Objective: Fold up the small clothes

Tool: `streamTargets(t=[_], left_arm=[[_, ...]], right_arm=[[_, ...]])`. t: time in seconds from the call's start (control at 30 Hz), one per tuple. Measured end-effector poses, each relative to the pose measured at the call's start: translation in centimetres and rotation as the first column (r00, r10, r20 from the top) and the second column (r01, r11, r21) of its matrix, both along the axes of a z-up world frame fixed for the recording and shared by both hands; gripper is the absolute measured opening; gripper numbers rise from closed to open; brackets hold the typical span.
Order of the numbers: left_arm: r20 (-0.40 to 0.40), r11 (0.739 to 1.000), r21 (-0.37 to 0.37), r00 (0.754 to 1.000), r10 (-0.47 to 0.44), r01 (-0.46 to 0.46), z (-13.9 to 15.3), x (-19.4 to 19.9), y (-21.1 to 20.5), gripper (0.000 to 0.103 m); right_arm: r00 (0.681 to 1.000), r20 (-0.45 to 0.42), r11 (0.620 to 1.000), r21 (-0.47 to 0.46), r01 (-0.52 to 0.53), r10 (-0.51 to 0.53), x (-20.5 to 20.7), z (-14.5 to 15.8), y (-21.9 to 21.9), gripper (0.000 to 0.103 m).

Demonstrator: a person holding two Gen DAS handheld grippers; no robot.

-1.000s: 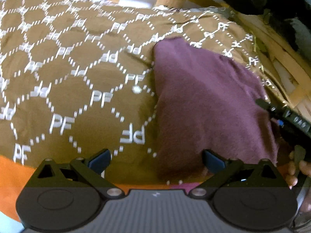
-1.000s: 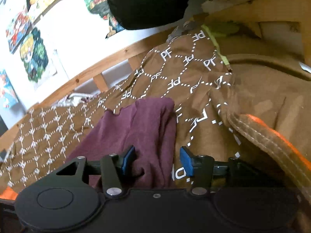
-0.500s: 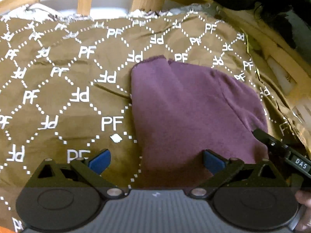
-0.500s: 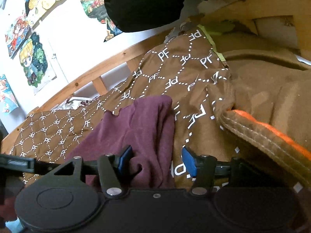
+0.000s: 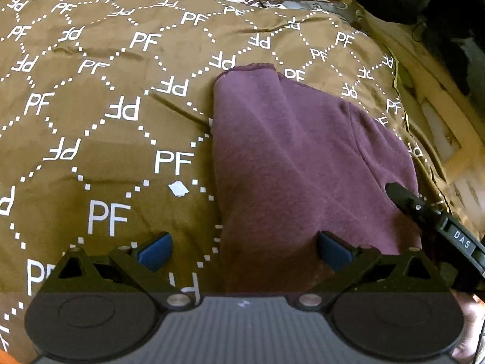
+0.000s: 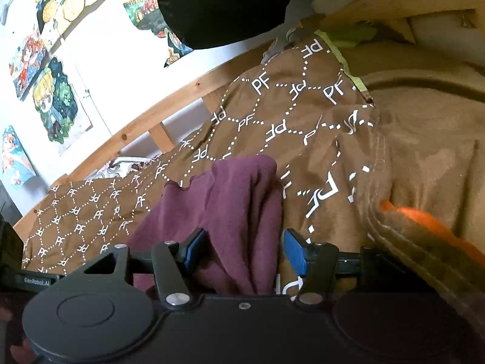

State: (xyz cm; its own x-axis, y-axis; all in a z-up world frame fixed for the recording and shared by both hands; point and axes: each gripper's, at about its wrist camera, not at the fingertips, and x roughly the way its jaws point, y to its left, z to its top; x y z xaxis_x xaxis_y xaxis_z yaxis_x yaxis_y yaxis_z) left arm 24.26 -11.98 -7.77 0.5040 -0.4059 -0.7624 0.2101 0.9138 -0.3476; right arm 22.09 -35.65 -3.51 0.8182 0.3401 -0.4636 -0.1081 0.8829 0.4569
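Note:
A maroon garment (image 5: 297, 163) lies partly folded on a brown bedspread (image 5: 100, 139) printed with white "PF" letters. My left gripper (image 5: 244, 253) hovers over the garment's near left edge, open wide, with nothing pinched. The right pad is above the cloth and the left pad is above the bedspread. In the right wrist view, my right gripper (image 6: 244, 251) is half open around a bunched fold of the garment (image 6: 242, 206). The cloth fills most of the gap and is not clearly squeezed. One of its black fingers (image 5: 406, 200) rests at the garment's right edge.
A wooden bed rail (image 6: 136, 127) runs behind the bedspread, below a white wall with drawings (image 6: 51, 103). A thick tan blanket with an orange edge (image 6: 418, 218) is heaped on the right. A dark bundle (image 6: 224, 3) hangs above. A small white scrap (image 5: 178, 188) lies on the bedspread.
The left gripper has moved forward over the bed, so the garment's near edge now sits between its fingers. The right gripper and the garment have stayed almost still.

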Motion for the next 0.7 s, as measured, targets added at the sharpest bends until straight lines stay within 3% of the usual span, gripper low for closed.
streamTargets(t=[0.17,0.33,0.5,0.57,0.7], left_arm=[[0.003,1.000,-0.024,1.000,0.012,-0.011,-0.1,-0.9,0.5,0.103],[0.018,0.995,-0.101,1.000,0.009,-0.007,-0.6,-2.4,1.8,0.103],[0.018,0.986,-0.166,1.000,0.015,-0.012,-1.1,-3.1,2.6,0.102],[0.019,0.986,-0.167,1.000,-0.002,0.005,-1.1,-3.2,2.7,0.102],[0.009,0.982,-0.185,0.999,-0.035,0.036,-0.8,-3.4,2.7,0.102]], right_arm=[[1.000,0.002,1.000,-0.005,-0.013,0.013,-0.1,-0.2,0.1,0.063],[0.997,0.016,0.997,-0.014,-0.071,0.071,-0.3,-0.1,0.7,0.079],[0.998,0.030,0.998,0.013,-0.061,0.060,-0.4,-0.2,0.4,0.078],[0.998,0.033,0.997,0.053,-0.047,0.045,-0.4,-0.1,-0.1,0.076],[1.000,0.010,0.998,0.057,0.021,-0.022,-0.3,-0.3,-0.8,0.050]])
